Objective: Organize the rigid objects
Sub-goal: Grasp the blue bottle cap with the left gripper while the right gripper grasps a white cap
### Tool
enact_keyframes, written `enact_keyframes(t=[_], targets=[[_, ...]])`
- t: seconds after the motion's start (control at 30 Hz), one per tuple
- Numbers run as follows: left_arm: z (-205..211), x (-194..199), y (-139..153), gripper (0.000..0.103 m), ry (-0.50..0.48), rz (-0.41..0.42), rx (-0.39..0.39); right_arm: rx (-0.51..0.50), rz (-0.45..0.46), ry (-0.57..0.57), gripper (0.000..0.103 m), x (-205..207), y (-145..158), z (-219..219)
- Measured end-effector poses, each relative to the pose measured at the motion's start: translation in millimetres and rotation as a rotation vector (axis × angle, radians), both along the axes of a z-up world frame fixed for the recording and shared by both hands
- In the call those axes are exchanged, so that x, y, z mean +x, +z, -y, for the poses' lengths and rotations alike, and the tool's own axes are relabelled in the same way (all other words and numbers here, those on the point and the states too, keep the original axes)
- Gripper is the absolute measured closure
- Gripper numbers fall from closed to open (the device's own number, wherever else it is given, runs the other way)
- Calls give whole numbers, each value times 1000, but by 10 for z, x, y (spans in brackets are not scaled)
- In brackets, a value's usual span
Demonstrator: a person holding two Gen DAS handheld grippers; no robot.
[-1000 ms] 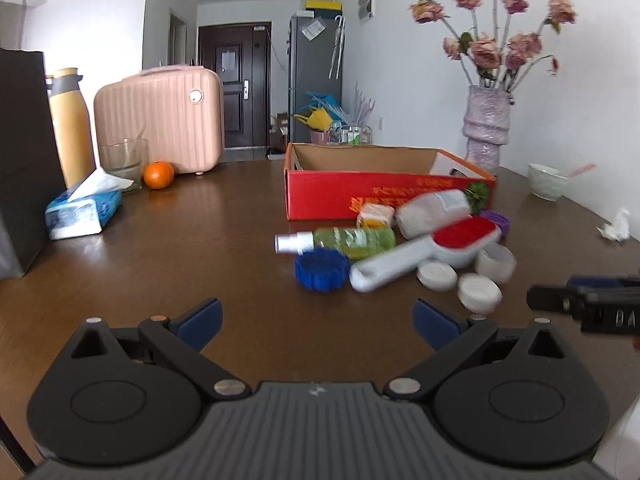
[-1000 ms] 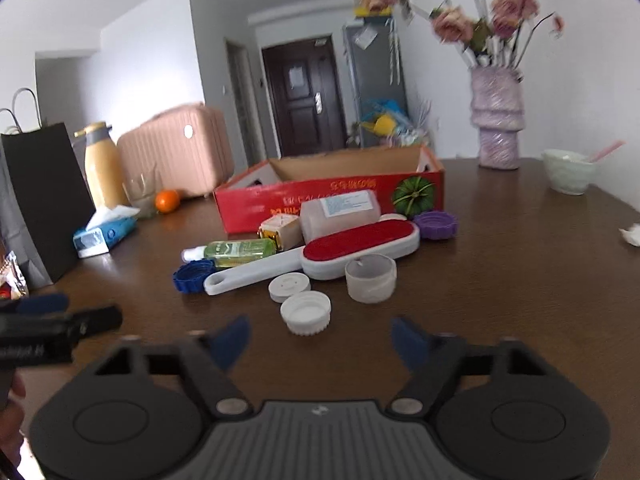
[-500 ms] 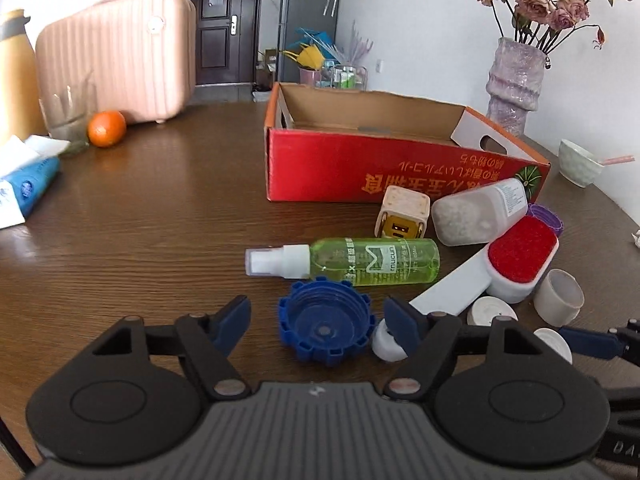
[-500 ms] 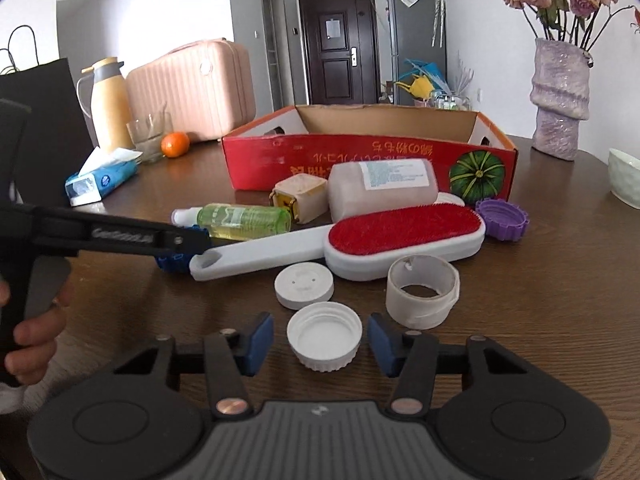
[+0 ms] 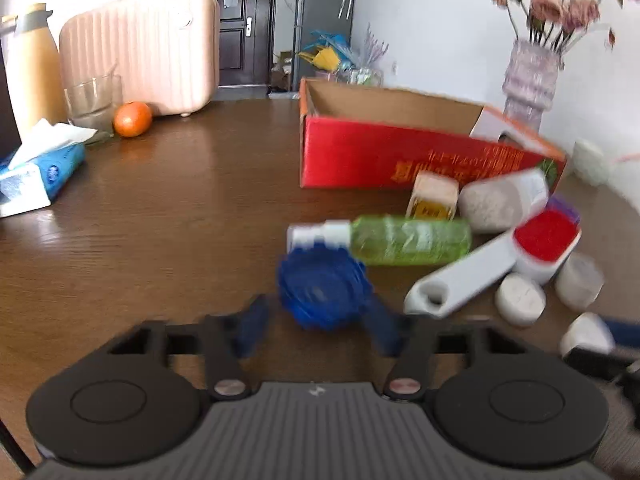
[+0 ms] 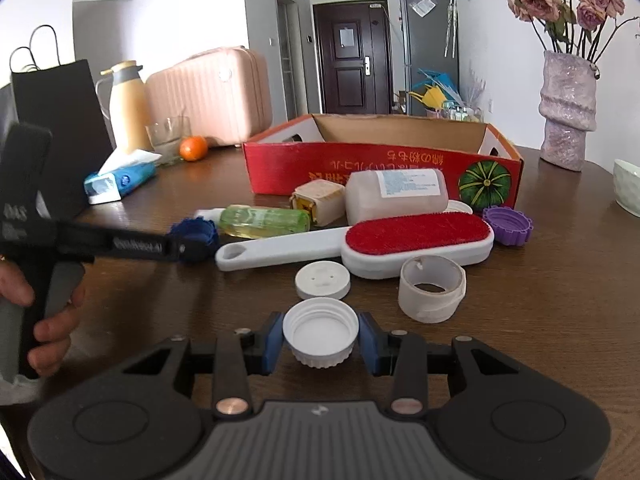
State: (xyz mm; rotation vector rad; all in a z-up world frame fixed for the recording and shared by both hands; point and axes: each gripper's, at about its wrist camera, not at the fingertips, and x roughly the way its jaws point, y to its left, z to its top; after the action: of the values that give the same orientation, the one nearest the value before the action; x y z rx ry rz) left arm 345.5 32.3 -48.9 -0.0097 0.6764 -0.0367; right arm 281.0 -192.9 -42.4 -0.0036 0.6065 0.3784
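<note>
My right gripper point(image 6: 320, 340) is shut on a white ribbed cap point(image 6: 320, 334) on the table. My left gripper point(image 5: 316, 326) is closed around a blue ribbed cap point(image 5: 322, 288); the view is blurred, and it also shows in the right wrist view point(image 6: 194, 236). Beyond lie a green spray bottle point(image 5: 400, 238), a white lint brush with a red pad point(image 6: 360, 244), a small tan box point(image 6: 318, 202), a white jar on its side point(image 6: 396, 194), a flat white lid point(image 6: 322, 280), a tape roll point(image 6: 432, 286) and a purple cap point(image 6: 508, 224). The open red cardboard box point(image 6: 380, 164) stands behind them.
A tissue pack point(image 5: 36, 168), a glass point(image 5: 92, 102), an orange point(image 5: 132, 118), a yellow flask point(image 5: 28, 76) and a pink case point(image 5: 140, 52) stand at the far left. A black bag point(image 6: 60, 120) is at the left; a flower vase point(image 6: 566, 112) and a bowl point(image 6: 628, 188) at the right.
Both grippers moved forward and down onto the caps and closed: the left around the blue cap, the right on the white cap.
</note>
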Motion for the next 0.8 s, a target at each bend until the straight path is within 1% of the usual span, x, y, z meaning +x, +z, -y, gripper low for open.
enact_keyframes(t=[0.03, 0.07, 0.1, 0.17, 0.27, 0.33, 0.37, 0.4, 0.43, 0.47, 0.53, 0.6, 0.67, 0.73, 0.77, 0.8], targets=[[10, -41, 4, 67, 4, 11, 25, 8, 3, 2, 64, -44, 15, 12], [16, -87, 16, 67, -11, 24, 34, 11, 7, 4, 64, -83, 26, 15], [14, -138, 33, 67, -24, 43, 29, 11, 15, 7, 64, -133, 37, 21], [29, -208, 62, 67, -29, 53, 30, 5, 27, 8, 64, -230, 52, 39], [63, -263, 70, 66, -23, 35, 21, 12, 20, 5, 64, -337, 49, 96], [95, -227, 52, 65, -14, 14, 31, 10, 10, 0, 64, -372, 33, 143], [99, -212, 49, 58, -13, 18, 33, 13, 10, -2, 64, -380, 23, 167], [100, -196, 50, 47, -5, 25, 33, 11, 11, -3, 64, -380, 15, 188], [83, -189, 47, 42, 1, 32, 28, 2, 15, -9, 64, -371, 9, 204], [77, -166, 53, 32, 3, 38, 17, -5, 17, -16, 64, -352, 4, 217], [65, -121, 39, 29, 8, 40, 10, -4, 14, -21, 64, -311, -5, 247], [77, -56, 7, 22, 13, 23, 19, -18, 14, -21, 64, -262, -19, 245], [64, -10, -3, 22, 17, 9, 3, -28, 12, -22, 64, -208, -35, 245], [58, 2, -8, 42, 16, 20, -4, -28, 5, -23, 64, -163, -55, 240], [78, 9, -18, 48, 21, 20, 18, -28, 3, -23, 64, -151, -62, 229], [89, 4, -18, 48, 21, 24, 26, -29, 0, -20, 64, -136, -73, 216]])
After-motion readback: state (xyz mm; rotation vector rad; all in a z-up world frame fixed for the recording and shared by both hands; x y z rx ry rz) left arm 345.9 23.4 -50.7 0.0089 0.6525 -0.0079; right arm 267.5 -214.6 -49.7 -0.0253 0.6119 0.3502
